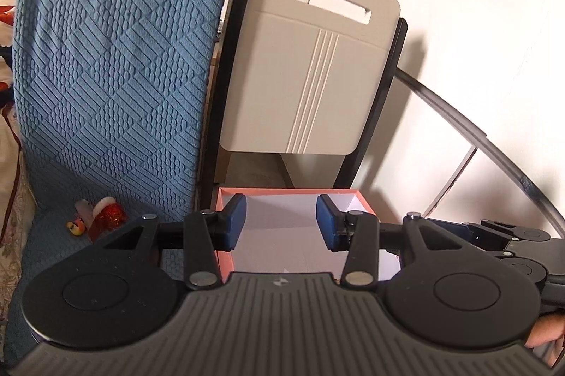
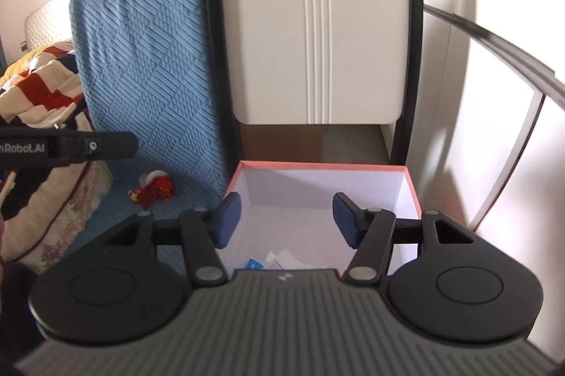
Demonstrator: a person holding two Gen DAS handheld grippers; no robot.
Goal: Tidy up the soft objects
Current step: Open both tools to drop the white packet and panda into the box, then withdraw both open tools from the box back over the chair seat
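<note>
the only writing that can be read is white lettering on the black body of the left gripper, seen side-on from the right wrist view: "nrobot.ai", printed with a capital r and capitals ai, its start cut off by the picture's left edge. a small pale logo mark sits on the ribbed grey housing of each gripper, but it is a sign, not letters. the papers lying in the pink box carry print too small to read, one with a blue patch.

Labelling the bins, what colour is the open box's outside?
Salmon pink outside, white inside; the box shows best in the right wrist view.
</note>
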